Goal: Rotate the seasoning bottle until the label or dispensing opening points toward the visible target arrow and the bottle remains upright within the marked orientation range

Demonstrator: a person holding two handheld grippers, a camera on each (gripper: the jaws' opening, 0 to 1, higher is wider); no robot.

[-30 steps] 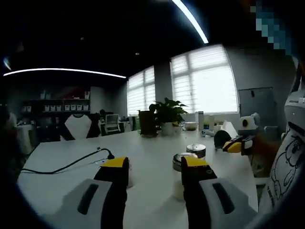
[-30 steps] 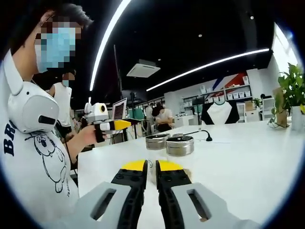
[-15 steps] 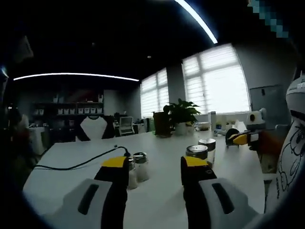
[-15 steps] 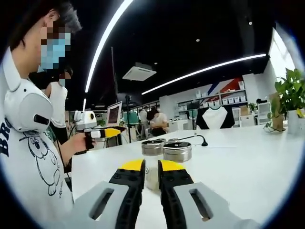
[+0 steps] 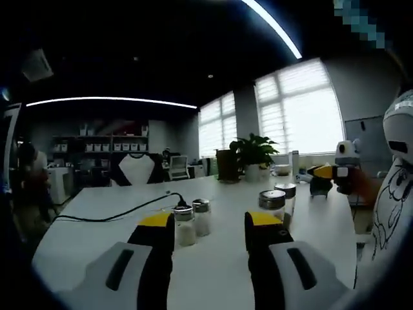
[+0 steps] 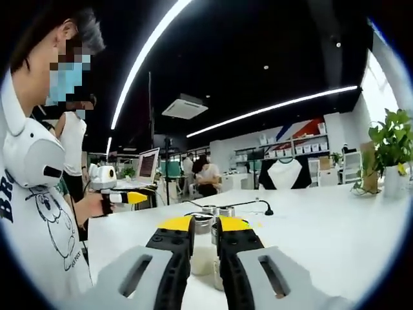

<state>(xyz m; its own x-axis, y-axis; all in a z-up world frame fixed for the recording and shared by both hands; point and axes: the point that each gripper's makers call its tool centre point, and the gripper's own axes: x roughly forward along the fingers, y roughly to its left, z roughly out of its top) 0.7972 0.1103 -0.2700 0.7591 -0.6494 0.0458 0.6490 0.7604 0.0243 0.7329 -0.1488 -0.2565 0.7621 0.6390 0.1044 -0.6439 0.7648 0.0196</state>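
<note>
In the left gripper view the left gripper (image 5: 211, 223) hangs low over the white table (image 5: 97, 236) with its jaws spread wide and nothing between them. Just past the left tip stand two small shakers (image 5: 193, 220), close together and upright, the nearer one partly hidden behind that tip. Just past the right tip stand two larger bottles (image 5: 277, 201) with metal lids, also upright, the nearer one partly covered by the tip. Beyond the shakers a black cable (image 5: 122, 210) runs off to the left across the table. Farther on are a potted plant (image 5: 253, 155) and bright windows (image 5: 299, 116). At the right edge the person's hand holds the right gripper (image 5: 328, 173).

In the right gripper view the right gripper (image 6: 204, 225) has its jaws nearly together, with only a narrow gap; a pale bottle body shows through the gap and below the tips, but whether the pads press it I cannot tell. Metal lids (image 6: 215, 211) peek out just beyond the tips. To the left, the person (image 6: 35, 194) holds the left gripper (image 6: 122, 197). Far right stands the plant (image 6: 392, 145).
</note>
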